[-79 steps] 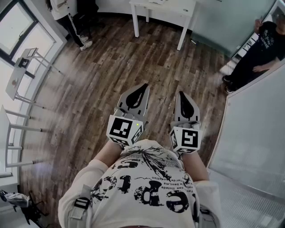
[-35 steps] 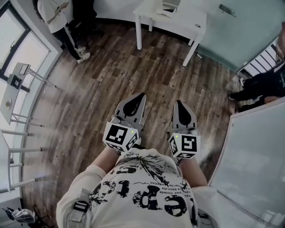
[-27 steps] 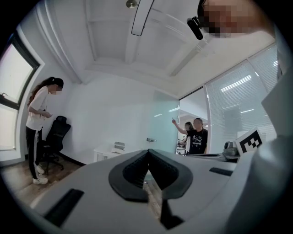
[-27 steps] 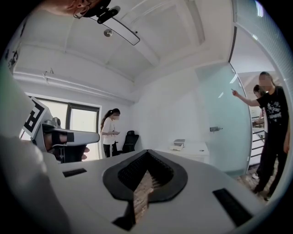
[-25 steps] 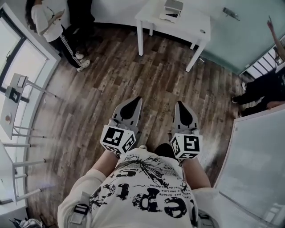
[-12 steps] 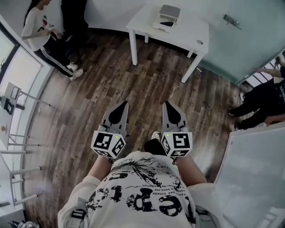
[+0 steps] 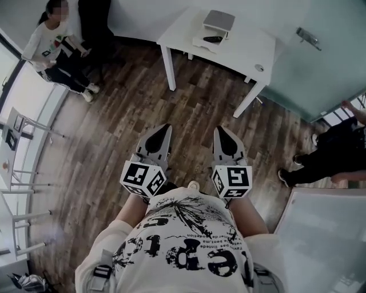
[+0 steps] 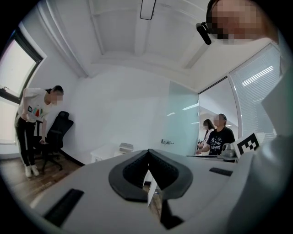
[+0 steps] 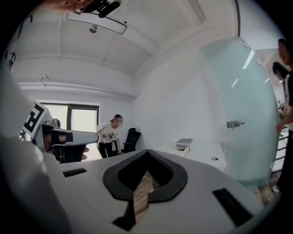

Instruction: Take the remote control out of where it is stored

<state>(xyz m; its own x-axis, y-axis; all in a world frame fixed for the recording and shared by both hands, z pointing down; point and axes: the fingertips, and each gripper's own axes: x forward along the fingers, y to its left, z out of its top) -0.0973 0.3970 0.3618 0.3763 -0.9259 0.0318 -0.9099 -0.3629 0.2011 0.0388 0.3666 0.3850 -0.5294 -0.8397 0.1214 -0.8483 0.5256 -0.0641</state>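
A dark remote control [image 7: 213,39] lies in a white open drawer [image 7: 201,42] under a small grey box [image 7: 219,20] on the white table [image 7: 240,48], far ahead of me. My left gripper [image 7: 166,128] and right gripper [image 7: 221,130] are held side by side close to my body, above the wooden floor, well short of the table. Both are shut with nothing between the jaws. In the left gripper view the gripper [image 8: 148,153] points toward the table [image 8: 104,153] and box [image 8: 125,147]. The right gripper [image 9: 146,153] view shows the box [image 9: 184,143] too.
A person [image 7: 54,43] bends beside a black office chair [image 7: 94,17] at the far left. Another person [image 7: 334,151] stands at the right near a frosted glass door [image 7: 297,63]. Metal stands [image 7: 17,129] line the left wall. A white panel [image 7: 326,229] is at lower right.
The table has come further into view and closer as I walk toward it. Both grippers have stayed shut, side by side in front of my body.
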